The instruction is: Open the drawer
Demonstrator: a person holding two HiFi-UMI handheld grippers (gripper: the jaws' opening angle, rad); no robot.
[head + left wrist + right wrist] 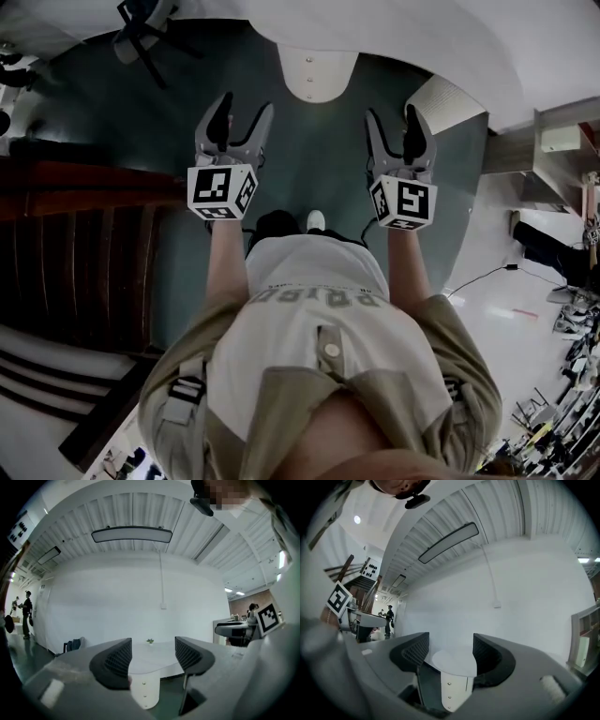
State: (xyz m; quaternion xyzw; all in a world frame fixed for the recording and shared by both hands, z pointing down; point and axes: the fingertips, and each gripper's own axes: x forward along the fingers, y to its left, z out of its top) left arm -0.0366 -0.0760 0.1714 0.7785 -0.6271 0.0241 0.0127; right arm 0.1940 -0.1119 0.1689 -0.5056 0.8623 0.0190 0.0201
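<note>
Approach stage, drawer not yet touched
Both grippers held out front, well apart from the white drawer unit (317, 73) across the dark floor (319, 164). Left gripper (246, 111) jaws wide apart w/ nothing between; right gripper (392, 114) the same, empty. Unit stands under a pale tabletop (452, 660), w/ a column of small knobs (449, 697) down its front; drawers look closed. Next, I'd judge: step in, get one gripper's jaws around a knob, close, pull straight back. Which drawer is meant, can't tell
</note>
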